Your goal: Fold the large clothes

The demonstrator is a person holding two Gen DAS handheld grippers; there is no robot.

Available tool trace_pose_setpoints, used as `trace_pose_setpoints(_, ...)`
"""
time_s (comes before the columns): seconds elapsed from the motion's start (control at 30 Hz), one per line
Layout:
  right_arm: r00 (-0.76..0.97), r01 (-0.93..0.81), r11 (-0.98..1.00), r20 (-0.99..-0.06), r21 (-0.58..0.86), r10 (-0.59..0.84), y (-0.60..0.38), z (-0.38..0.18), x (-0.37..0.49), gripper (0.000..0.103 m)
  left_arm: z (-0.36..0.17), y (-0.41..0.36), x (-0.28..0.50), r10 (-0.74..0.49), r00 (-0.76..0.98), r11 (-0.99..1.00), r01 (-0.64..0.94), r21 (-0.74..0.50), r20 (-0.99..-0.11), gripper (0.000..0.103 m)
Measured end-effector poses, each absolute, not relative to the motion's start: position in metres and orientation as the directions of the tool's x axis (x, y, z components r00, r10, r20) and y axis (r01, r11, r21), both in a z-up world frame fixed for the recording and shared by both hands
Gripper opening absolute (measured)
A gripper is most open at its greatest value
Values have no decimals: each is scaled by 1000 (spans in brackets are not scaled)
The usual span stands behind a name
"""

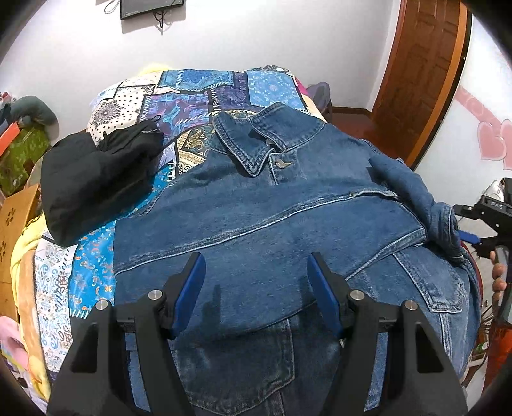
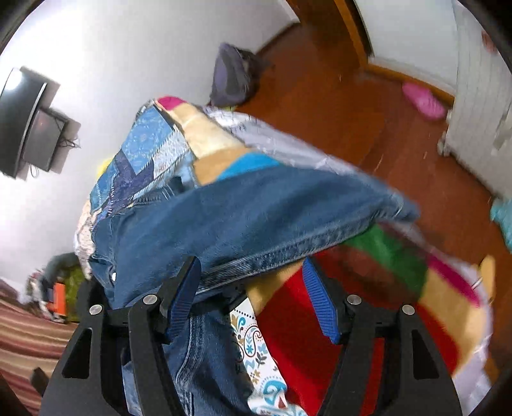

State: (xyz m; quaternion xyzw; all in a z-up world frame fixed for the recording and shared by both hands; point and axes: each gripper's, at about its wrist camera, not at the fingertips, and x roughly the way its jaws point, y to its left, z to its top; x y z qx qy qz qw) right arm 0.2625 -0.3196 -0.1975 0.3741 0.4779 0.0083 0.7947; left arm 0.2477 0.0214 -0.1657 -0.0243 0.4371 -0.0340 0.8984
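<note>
The denim jacket (image 1: 288,204) lies front-up on the patchwork quilt (image 1: 198,92) that covers the bed, collar (image 1: 243,140) toward the far wall and hem toward the left wrist camera. One sleeve is folded across the chest, forming a diagonal band from the jacket's left edge to its right side. The other sleeve (image 1: 425,204) is bunched at the jacket's right edge, its cuff beside the bed's side.

The left gripper (image 1: 254,272) hovers over the lower front of the jacket with its blue-padded fingers (image 1: 192,288) spread wide apart; no fabric lies between them. In the right wrist view the right gripper (image 2: 252,281) is likewise spread apart. A denim sleeve edge (image 2: 272,252) passes across the gap and drapes over the left finger; the image is motion-blurred, and contact with the right finger cannot be determined. In the left wrist view the right gripper appears at the right frame edge, just beside the bunched sleeve, with the person's hand (image 1: 499,275) below it.

A black garment (image 1: 99,179) lies crumpled on the quilt, to the left of the jacket's shoulder and apart from it. A wall-mounted screen (image 1: 150,8) hangs beyond the bed. A wooden door (image 1: 422,73) stands to the right, above a reddish wooden floor (image 2: 368,105)
</note>
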Motion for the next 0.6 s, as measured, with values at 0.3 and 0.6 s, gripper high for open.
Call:
trace_pose_setpoints(0.3,547,381,732,-776,565,314,-326,-200,280,39,-165,17,247,-84,617,996,50,-67,-782,65)
trace_pose_setpoints(0.6,644,241,849,-732,469,222,-305,-140,273,11,-153,21,237,-93,648,996,65,-66,-756,65)
